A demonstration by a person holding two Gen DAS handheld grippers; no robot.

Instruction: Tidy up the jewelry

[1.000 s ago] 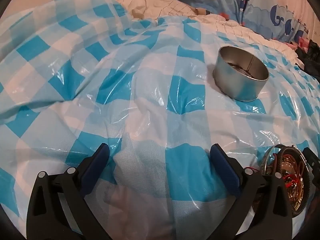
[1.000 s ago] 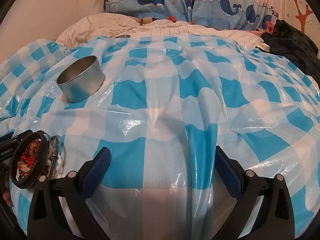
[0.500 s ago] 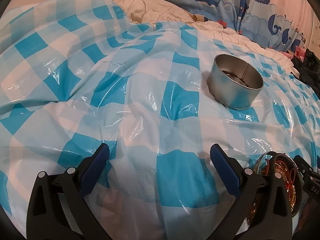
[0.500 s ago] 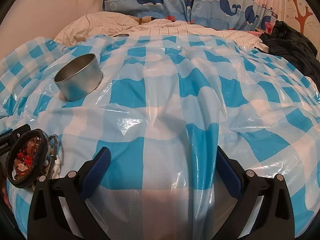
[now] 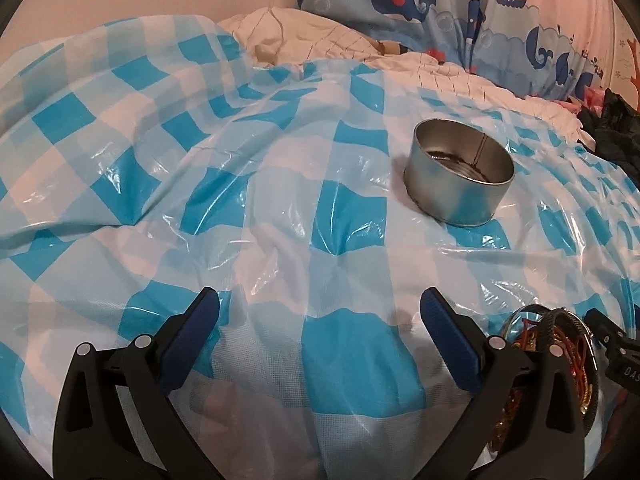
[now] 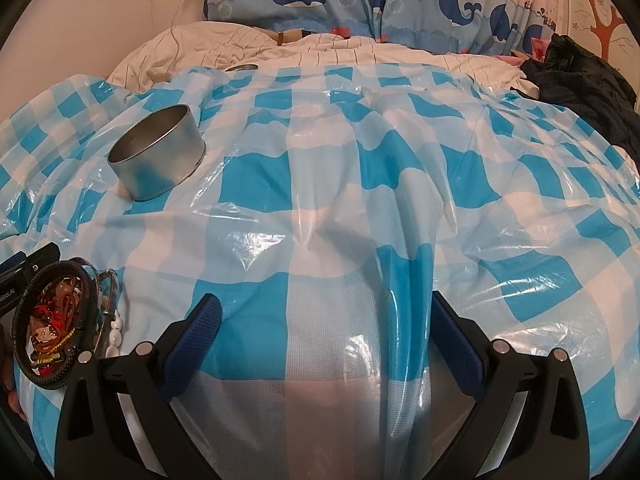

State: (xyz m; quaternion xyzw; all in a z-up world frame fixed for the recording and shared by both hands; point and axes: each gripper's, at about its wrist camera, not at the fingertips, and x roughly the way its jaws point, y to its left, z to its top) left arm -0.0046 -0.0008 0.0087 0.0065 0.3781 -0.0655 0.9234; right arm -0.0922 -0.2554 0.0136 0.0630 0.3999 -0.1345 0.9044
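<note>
Both hand-held grippers hover empty over a bed draped in a blue-checked plastic sheet, the left hand-held gripper and the right hand-held gripper each with fingers spread wide. The jewelry pile, bangles and beads in a tangle, lies near between them; the round metal tin stands farther off. Sorting appears not yet begun: the next move likely calls for reaching to the pile and pinching one piece.

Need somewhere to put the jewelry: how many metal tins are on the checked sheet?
1: the tin stands open on the sheet, beyond the jewelry pile. None other visible.
</note>
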